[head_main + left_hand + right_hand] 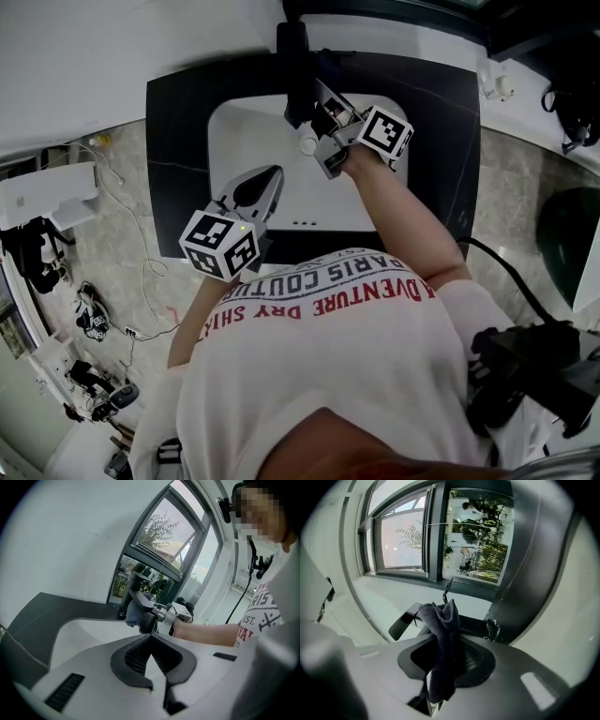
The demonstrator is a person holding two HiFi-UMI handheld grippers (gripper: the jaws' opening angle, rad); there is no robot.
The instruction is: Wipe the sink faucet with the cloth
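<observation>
Dark surface point(178, 122) is surrounding a white sink point(239, 141) in the head view, where the right tool point(323, 131) is reaching just beside the black faucet point(294, 66) and the left tool point(262, 183) is hovering over the basin. Looking through the left gripper view, its jaws are meeting on nothing, and the cloth point(133, 613) is sitting right at the faucet. Looking through the right gripper view, the jaws are clamping the dark cloth, which is bunching above them.
</observation>
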